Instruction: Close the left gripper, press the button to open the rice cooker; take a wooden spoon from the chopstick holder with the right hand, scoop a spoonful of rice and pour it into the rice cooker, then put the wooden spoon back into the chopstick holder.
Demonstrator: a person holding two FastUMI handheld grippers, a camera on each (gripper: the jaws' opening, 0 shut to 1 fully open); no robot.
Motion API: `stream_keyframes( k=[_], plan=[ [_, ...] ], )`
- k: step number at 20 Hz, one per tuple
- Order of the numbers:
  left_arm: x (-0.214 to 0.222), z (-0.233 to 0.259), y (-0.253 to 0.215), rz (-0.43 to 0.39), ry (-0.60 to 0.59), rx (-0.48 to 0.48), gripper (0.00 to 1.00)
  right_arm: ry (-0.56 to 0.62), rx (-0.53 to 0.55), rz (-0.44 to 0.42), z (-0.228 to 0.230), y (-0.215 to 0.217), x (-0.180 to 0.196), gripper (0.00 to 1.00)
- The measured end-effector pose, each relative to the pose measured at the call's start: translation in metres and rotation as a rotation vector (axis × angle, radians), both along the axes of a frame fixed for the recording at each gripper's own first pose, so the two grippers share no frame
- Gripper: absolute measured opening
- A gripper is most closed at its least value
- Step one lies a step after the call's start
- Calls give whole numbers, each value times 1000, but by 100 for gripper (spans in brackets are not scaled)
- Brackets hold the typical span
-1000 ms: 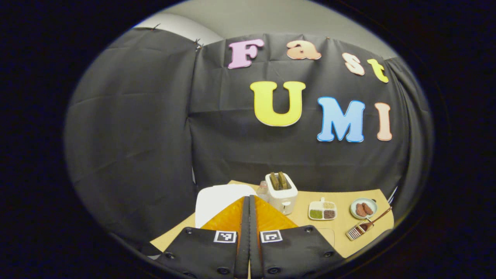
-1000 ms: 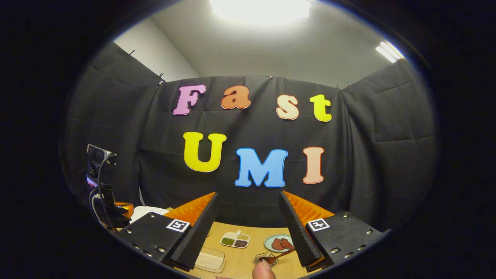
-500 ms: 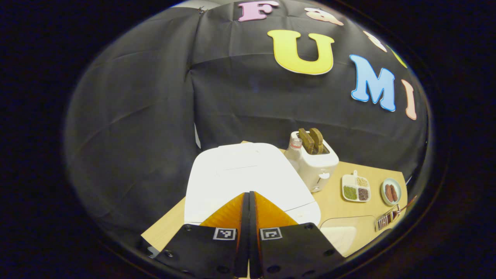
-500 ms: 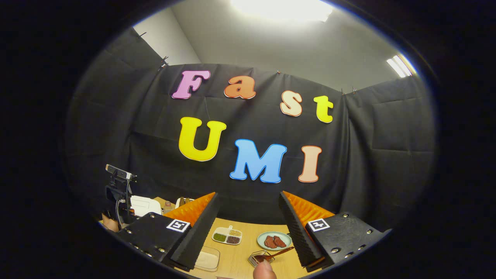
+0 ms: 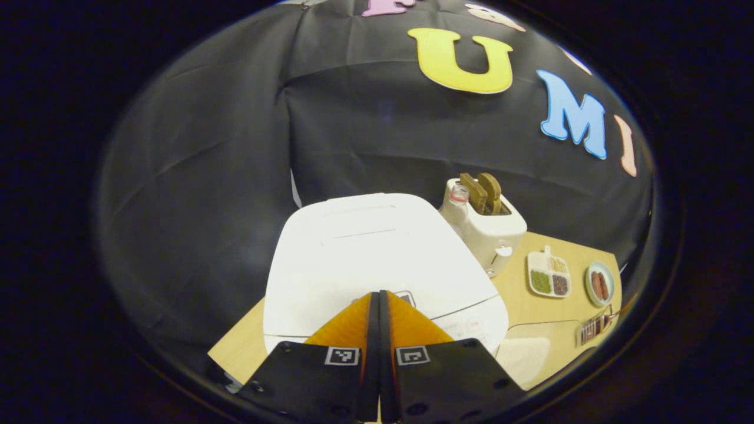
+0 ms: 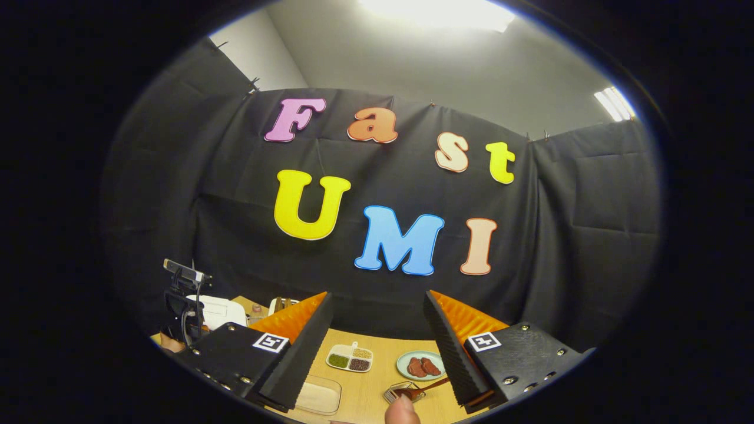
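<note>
In the left gripper view a white rice cooker [image 5: 377, 253] with its lid down sits at the table's left end. My left gripper [image 5: 377, 297] is shut, its tips hovering over the cooker's front panel by the button [image 5: 406, 296]. Right of it lie a clear rice container [image 5: 530, 353] and a chopstick holder [image 5: 592, 330] with a wooden spoon. In the right gripper view my right gripper [image 6: 377, 347] hangs open and empty above the table. Below it are the rice container [image 6: 318, 396], the chopstick holder [image 6: 397, 391] and the wooden spoon [image 6: 427, 387]. The rice cooker [image 6: 221, 311] shows far left.
A white toaster [image 5: 489, 227] with two slices and a small bottle [image 5: 456, 203] stand behind the cooker. A divided dish of grains [image 5: 549, 281] and a plate of sausages [image 5: 599, 284] lie farther right. A fingertip [image 6: 402, 410] shows at the right gripper view's bottom edge.
My shut left gripper has tilted downward and come closer to the rice cooker, whose front panel is now in sight. The right gripper has stayed open and shifted only slightly.
</note>
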State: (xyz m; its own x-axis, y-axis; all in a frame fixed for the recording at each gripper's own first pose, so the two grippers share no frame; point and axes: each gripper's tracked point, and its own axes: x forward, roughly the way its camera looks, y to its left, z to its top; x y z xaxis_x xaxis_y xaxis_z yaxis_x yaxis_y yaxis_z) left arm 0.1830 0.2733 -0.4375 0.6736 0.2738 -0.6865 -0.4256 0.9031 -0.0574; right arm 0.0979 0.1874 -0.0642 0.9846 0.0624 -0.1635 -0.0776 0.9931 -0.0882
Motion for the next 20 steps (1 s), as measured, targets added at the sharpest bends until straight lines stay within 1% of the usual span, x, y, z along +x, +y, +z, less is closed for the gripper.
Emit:
stream_keyframes(
  k=[1, 4, 6, 8, 13, 16, 20],
  plan=[
    [5, 14, 4, 22, -67, -7, 9, -2, 2, -1, 1, 0, 1, 95],
    [19, 64, 20, 10, -214, 82, 9, 1, 8, -8, -1, -5, 0, 95],
    [22, 89, 24, 11, -276, 118, 8, -5, 4, -14, 2, -10, -3, 95],
    [23, 107, 26, 26, -317, 106, 9, -10, 1, -22, 3, -17, -6, 95],
    [7, 109, 19, 36, -326, 58, 8, -17, -6, -49, 4, -38, -13, 95],
    [-3, 118, 11, 25, -346, 34, 9, -19, 0, -60, 4, -50, -19, 95],
    [-20, 132, 5, 15, -365, 48, 9, -13, 9, -71, -3, -67, -24, 95]
  ],
)
